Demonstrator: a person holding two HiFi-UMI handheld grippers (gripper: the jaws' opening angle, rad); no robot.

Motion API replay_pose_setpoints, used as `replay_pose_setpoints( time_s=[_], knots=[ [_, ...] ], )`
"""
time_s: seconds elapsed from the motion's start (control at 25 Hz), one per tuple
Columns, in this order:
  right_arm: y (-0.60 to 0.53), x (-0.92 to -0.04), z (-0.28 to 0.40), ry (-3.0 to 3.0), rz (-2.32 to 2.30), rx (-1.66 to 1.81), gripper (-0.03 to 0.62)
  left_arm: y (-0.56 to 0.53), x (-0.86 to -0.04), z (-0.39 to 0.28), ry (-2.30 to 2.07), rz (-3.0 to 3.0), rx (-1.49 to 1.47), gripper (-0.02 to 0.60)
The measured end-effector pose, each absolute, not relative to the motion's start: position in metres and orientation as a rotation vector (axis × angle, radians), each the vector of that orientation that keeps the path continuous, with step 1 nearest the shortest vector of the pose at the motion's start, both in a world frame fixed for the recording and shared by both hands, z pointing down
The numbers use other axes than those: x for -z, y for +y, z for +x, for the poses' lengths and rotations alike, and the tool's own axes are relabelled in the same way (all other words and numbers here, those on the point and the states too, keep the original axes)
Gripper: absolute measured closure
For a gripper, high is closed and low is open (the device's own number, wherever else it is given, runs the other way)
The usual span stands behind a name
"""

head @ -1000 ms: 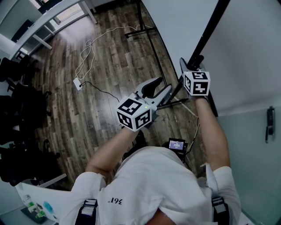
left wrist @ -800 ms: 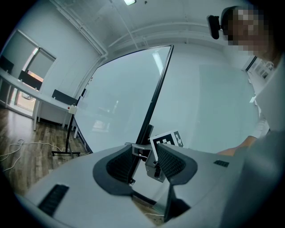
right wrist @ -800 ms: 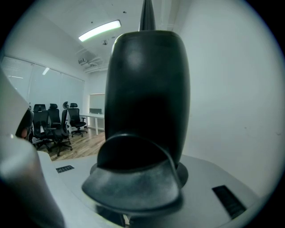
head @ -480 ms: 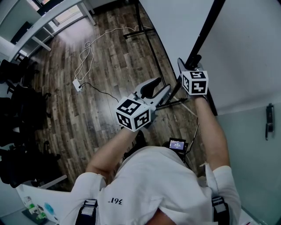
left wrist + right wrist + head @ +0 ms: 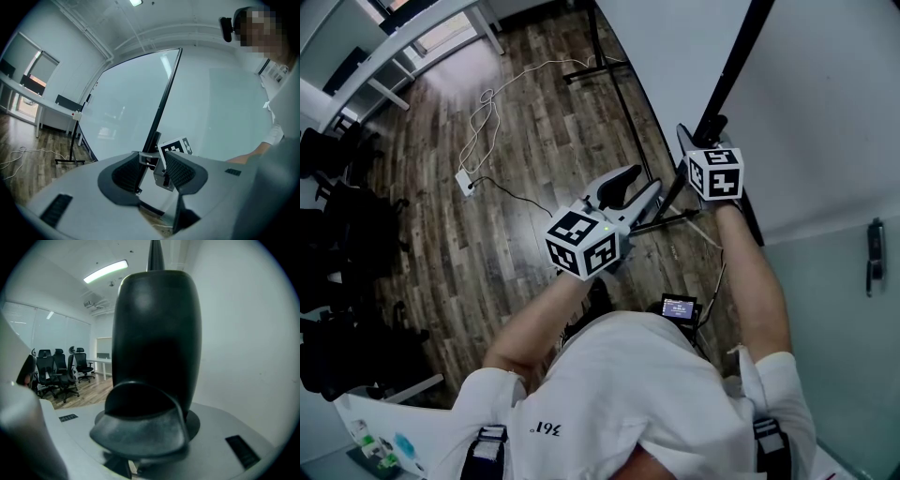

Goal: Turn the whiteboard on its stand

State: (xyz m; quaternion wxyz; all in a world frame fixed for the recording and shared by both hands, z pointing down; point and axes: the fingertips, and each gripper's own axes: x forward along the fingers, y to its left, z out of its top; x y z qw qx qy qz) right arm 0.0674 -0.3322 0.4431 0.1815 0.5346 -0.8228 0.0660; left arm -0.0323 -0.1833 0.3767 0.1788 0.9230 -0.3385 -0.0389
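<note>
**Clamping on the whiteboard frame — right side only**

The right gripper [image 5: 697,141] [image 5: 154,420] is clenched on the black frame bar [image 5: 736,70] [image 5: 157,333]. The bar fills the space between its jaws and rises above them. The left gripper [image 5: 642,183] [image 5: 152,171] is released — jaws spread, nothing between the pads. The same bar [image 5: 166,98] and the right gripper's marker cube [image 5: 176,145] stand just beyond its tips. The whiteboard [image 5: 675,56] [image 5: 126,112] spreads ahead of the left jaws and to their left, and the stand foot [image 5: 70,161] lies well beyond them.
</note>
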Motion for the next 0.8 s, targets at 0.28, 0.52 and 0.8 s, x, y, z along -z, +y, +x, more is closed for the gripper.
replay_pose_setpoints(
  time_s=[0.28,0.52,0.8],
  knots=[
    [-0.321,-0.436,0.068,-2.325,1.482,-0.145,0.431,-0.185,-0.373,-0.033,-0.956,2.612,0.116,0.399],
    [-0.304,-0.433,0.077,-2.321,1.496,-0.132,0.408,-0.179,-0.373,-0.027,-0.948,2.62,0.117,0.399],
    [-0.285,-0.426,0.085,-2.311,1.523,-0.124,0.385,-0.176,-0.373,-0.029,-0.947,2.609,0.125,0.399]
  ],
)
